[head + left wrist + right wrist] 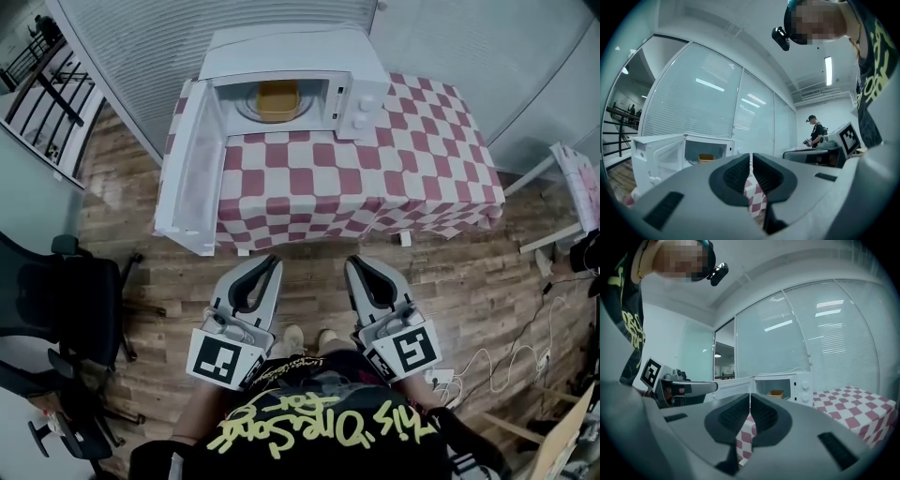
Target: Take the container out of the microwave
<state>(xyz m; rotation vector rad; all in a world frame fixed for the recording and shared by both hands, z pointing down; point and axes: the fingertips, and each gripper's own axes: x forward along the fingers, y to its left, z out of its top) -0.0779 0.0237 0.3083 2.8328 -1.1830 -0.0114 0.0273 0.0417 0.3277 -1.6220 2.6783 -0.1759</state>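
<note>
A white microwave (pixel 300 52) stands at the back left of a table with a red and white checked cloth (pixel 375 178). Its door (pixel 192 173) hangs wide open to the left. Inside sits a yellow container (pixel 277 99) on the turntable, also visible as the container (pixel 706 158) in the left gripper view and the container (pixel 776 393) in the right gripper view. My left gripper (pixel 273 262) and right gripper (pixel 353 263) are held side by side in front of the table, well short of it. Both are shut with nothing between the jaws.
A black office chair (pixel 47 291) stands at the left. Cables and a power strip (pixel 441 378) lie on the wood floor at the right. A white stand (pixel 562 202) is at the far right. Another person (pixel 816 131) stands far back in the room.
</note>
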